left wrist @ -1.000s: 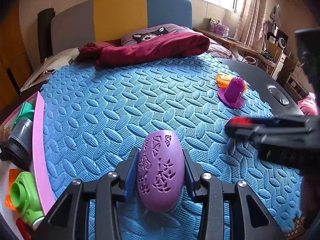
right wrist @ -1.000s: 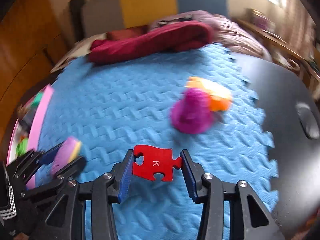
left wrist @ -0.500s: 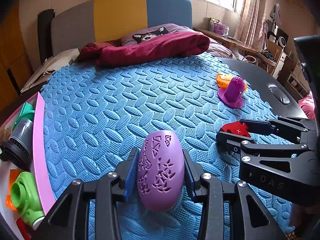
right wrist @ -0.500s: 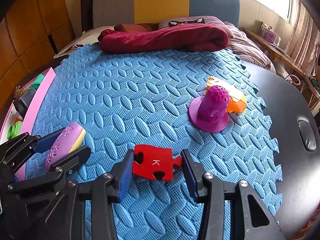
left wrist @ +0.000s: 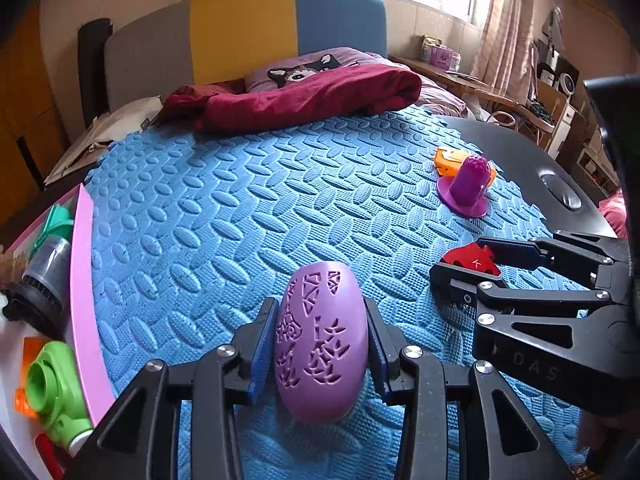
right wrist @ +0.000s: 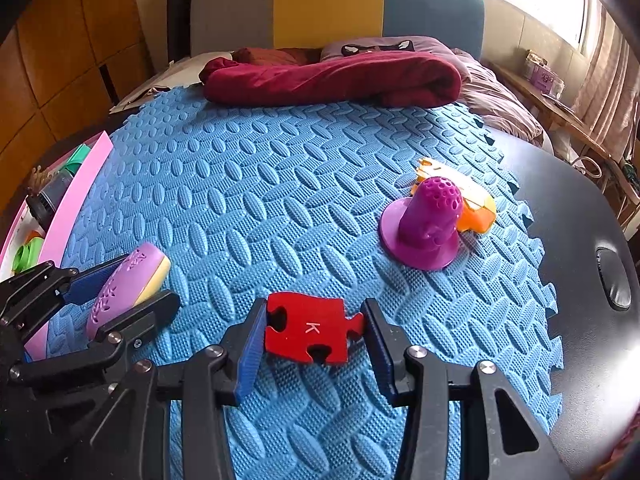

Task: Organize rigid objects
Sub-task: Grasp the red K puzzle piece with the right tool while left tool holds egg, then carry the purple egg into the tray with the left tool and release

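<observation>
My left gripper [left wrist: 320,344] is shut on a purple oval case [left wrist: 322,340] with cut-out patterns, held over the blue foam mat [left wrist: 240,216]. From the right wrist view the same case [right wrist: 128,284] shows a cream underside, clamped in the left gripper [right wrist: 132,284]. My right gripper [right wrist: 314,332] is shut on a red puzzle piece [right wrist: 306,328] marked K, also over the mat [right wrist: 280,200]. In the left wrist view that red piece [left wrist: 472,262] sits in the right gripper [left wrist: 472,260]. A purple cone-shaped toy [right wrist: 426,224] stands on the mat against an orange toy [right wrist: 472,204].
A pink-rimmed tray [left wrist: 82,300] at the mat's left edge holds a green toy [left wrist: 52,388], a grey cylinder [left wrist: 44,280] and other pieces. A dark red blanket [right wrist: 332,78] lies at the far end. A black tabletop [right wrist: 588,220] lies right of the mat.
The right gripper with the red piece has rolled slightly and settled; its view went from blurred to sharp. The left gripper and the purple case stayed still.
</observation>
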Tool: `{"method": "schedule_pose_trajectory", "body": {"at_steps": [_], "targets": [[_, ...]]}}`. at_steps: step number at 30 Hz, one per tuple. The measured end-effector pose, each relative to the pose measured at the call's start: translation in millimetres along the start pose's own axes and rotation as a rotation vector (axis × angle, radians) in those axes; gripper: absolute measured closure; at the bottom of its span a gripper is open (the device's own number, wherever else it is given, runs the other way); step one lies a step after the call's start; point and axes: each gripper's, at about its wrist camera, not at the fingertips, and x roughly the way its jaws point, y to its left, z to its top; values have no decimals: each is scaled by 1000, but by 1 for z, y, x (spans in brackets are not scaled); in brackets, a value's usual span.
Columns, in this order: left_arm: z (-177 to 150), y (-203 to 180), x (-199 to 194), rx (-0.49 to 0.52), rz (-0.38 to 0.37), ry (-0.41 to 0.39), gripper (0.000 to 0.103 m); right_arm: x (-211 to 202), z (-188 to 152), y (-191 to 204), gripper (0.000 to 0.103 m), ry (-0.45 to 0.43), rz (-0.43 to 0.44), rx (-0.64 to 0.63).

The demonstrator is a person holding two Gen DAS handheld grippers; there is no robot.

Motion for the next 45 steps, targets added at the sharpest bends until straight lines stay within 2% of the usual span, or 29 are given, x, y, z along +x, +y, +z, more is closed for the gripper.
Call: {"method": "schedule_pose_trajectory", "body": {"at_steps": [4,12,16,21,28,45], "targets": [[-3,6,-11,-32,-4,-2,62,0,0,1,56,-2,-2,-6],[0,11,-59,-48,-5,-78,62,-1,-2,3,56,-18,-12,-22],[-1,20,-77,-79,-3,-90,62,-1,-2,4,56,-28,-18,-36],[-5,33,-94,-96,27,-114,62,-1,-3,7,57,-41,-35,-63],[-9,53,-111,-140,38,-130,62,-2,-4,9,57,-47,-48,-78],[-30,113,-137,-253,126,-143,62,-3,-4,10,57,-52,-52,-91]]}}
